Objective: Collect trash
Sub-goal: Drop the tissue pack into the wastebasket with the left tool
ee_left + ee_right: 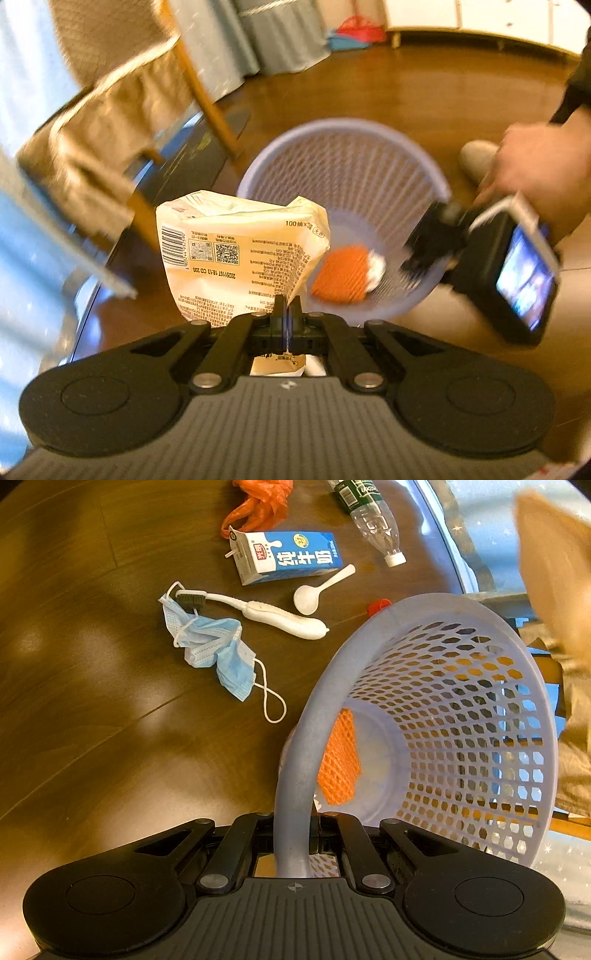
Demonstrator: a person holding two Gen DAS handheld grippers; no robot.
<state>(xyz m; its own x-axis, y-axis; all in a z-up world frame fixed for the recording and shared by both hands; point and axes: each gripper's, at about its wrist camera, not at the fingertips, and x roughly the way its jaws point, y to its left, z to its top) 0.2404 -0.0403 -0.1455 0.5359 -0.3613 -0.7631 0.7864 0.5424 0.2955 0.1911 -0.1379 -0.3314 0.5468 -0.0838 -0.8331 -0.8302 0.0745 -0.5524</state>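
Left gripper [286,306] pinching crumpled cream tissue wrapper [240,254], held just short of lavender perforated plastic basket [343,129] rim. Right gripper [295,827] clamped on basket rim, tilting mouth. Carry wrapper past rim, over orange mesh [341,275], before release.

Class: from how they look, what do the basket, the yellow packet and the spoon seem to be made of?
Basket: pale lilac moulded plastic, judging by its smooth rim and perforated wall.
Yellow packet: thin printed plastic film, probably; it is crumpled and slightly glossy.
Spoon: white plastic, apparently; one smooth, slightly translucent piece.
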